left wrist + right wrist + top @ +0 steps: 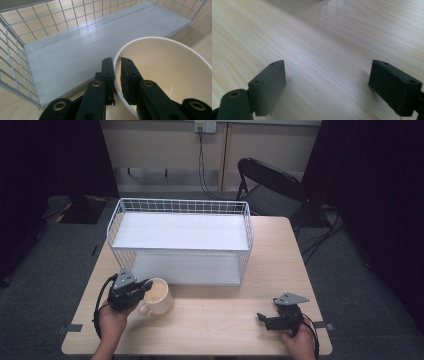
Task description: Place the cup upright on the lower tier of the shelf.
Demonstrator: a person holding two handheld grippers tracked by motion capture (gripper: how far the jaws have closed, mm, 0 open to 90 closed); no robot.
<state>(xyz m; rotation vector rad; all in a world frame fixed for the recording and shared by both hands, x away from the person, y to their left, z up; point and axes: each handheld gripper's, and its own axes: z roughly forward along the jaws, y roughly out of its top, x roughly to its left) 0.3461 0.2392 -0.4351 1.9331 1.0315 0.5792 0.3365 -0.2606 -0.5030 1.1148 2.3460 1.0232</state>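
Observation:
A cream mug [159, 296] stands on the wooden table [220, 320] just in front of the white wire rack [180, 240]. My left gripper [145, 287] is shut on the mug's rim [117, 75], one jaw outside the wall and one inside. The mug [170, 75] looks empty inside. Its handle points toward the table's front edge in the high view. My right gripper [265, 319] lies low over the table at the front right, open, with bare wood between its fingers [268, 85].
The two-tier wire rack has a white lower shelf [82, 55] straight ahead of the mug and an upper shelf [180, 231] above it. A black folding chair [267, 185] stands beyond the table's far right corner. Bare tabletop lies between the two grippers.

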